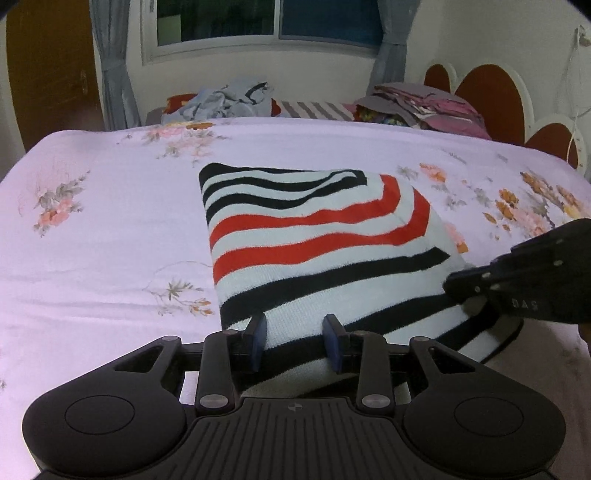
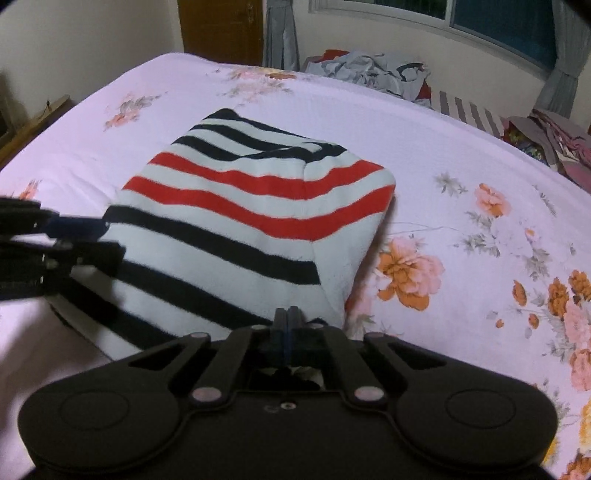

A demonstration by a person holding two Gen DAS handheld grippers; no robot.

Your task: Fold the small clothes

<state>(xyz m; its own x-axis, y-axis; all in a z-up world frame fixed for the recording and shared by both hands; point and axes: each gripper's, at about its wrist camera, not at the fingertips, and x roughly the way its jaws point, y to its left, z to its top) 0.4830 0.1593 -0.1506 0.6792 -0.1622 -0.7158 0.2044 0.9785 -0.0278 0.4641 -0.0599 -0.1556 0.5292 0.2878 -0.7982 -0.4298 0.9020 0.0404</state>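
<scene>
Sweater (image 1: 314,236), striped black/white/red, lies part-folded on the bed (image 1: 92,229) w/ its pink floral sheet. In the left wrist view it fills the centre, near hem running under the left claw (image 1: 294,341) at 6 o'clock. That claw's blue pads (image 1: 260,341) stand apart, straddling the hem fabric w/o pinching it.

Right claw (image 2: 287,319) sits at 6 o'clock in its own view, fingers pressed together on the sweater's near right corner; the cloth lifts up into them. Left view shows the same claw from outside at 3–4 o'clock (image 1: 458,286), tip on the sweater's edge, but not the pad gap. Right view in turn shows the left claw coming in at 9 o'clock (image 2: 99,240), fingers parted, at the sweater's left edge.

Only the left view takes in the red headboard (image 1: 491,96) at 1–2 o'clock. Both views show a crumpled grey clothes heap (image 1: 229,98) and a darker folded stack (image 1: 421,105) beyond the bed's far edge, under a window (image 1: 273,22) w/ grey curtains. Right view alone shows big orange flowers on the sheet at 3 o'clock, plus a brown door (image 2: 221,29) at 11 o'clock.
</scene>
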